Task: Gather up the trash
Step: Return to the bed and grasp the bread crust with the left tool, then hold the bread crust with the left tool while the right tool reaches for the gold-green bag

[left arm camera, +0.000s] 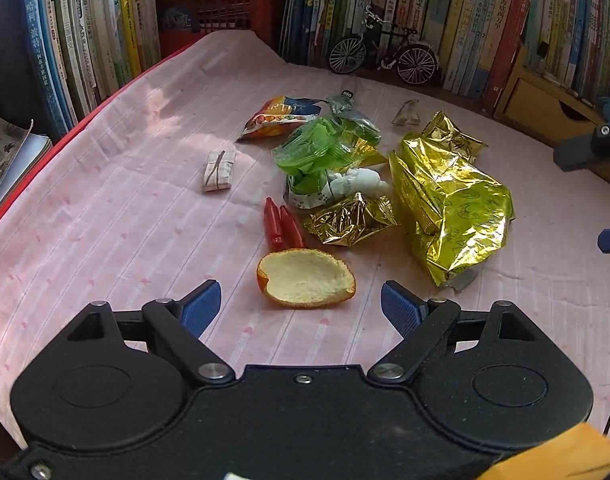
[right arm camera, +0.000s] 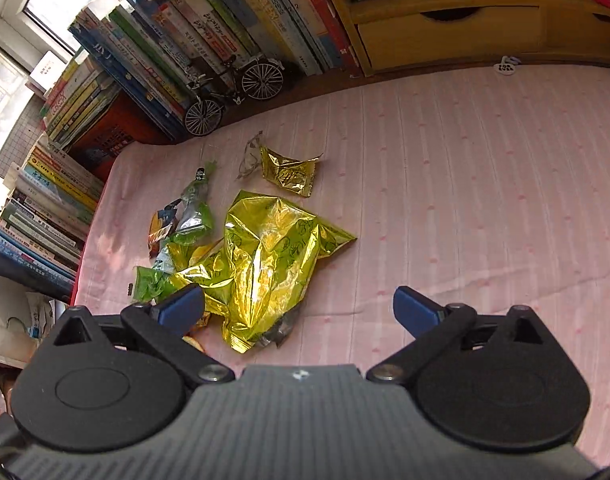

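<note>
Trash lies scattered on a pink cloth [left arm camera: 105, 208]. An orange peel [left arm camera: 305, 278] sits just ahead of my left gripper [left arm camera: 301, 306], which is open with nothing between its blue pads. Beyond the peel lie two red tubes [left arm camera: 281, 226], a small gold wrapper [left arm camera: 349, 220], a green wrapper [left arm camera: 317, 152], white crumpled paper [left arm camera: 359, 182], a folded paper packet [left arm camera: 218, 170] and a colourful snack bag [left arm camera: 281, 116]. A big gold foil bag [left arm camera: 449, 204] lies to the right. My right gripper [right arm camera: 301, 308] is open, hovering over the big gold foil bag [right arm camera: 265, 256].
Rows of books [left arm camera: 85, 40] line the back and left. A model bicycle [left arm camera: 385, 54] stands before them, near a red crate [left arm camera: 225, 12] and a yellow wooden drawer unit [right arm camera: 445, 28]. Bare pink cloth [right arm camera: 485, 200] spreads to the right of the trash.
</note>
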### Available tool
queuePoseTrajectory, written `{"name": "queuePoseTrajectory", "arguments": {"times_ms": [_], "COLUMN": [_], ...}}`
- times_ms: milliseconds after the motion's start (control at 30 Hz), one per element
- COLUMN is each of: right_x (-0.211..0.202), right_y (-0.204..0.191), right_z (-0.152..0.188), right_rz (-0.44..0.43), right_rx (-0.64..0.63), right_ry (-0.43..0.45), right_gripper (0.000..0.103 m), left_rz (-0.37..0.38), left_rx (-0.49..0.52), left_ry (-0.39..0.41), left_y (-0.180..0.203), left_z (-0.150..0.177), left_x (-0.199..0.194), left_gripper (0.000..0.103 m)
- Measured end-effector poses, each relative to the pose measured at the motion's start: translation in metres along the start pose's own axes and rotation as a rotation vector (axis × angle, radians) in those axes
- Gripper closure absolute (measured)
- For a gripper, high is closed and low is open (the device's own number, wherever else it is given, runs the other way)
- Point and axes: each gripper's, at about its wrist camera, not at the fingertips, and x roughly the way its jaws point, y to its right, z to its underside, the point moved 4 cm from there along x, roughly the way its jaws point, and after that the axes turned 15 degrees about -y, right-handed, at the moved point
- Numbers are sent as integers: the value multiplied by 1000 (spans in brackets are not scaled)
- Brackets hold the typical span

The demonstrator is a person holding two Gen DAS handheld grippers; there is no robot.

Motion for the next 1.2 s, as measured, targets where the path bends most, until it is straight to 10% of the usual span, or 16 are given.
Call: {"name": "queuePoseTrajectory", "arguments": {"times_ms": [300, 433, 533, 1033, 1200], "right_x": [76, 96, 104, 135, 119], "right_y": [-42, -52, -52, -67, -61], "right_z": [-46, -53, -56, -64, -62], "right_rz": [69, 284, 294, 339, 305], "right_rx": [-28, -93, -89, -103, -117], "right_ry": [-134, -116, -115, -191, -160], "right_gripper": [0, 0, 0, 0, 36], "left_rz": [9, 1, 3, 97, 101], "left_rx": [-42, -38, -54, -131, -163], "left_ry": [-26, -35, -33, -46, -42], "left_y": [1, 3, 2, -6, -14], "left_z": [-9, -12, -15, -21, -21], "left_x": [29, 35, 36, 18, 9], "left_gripper": [17, 17, 18, 56, 58]}}
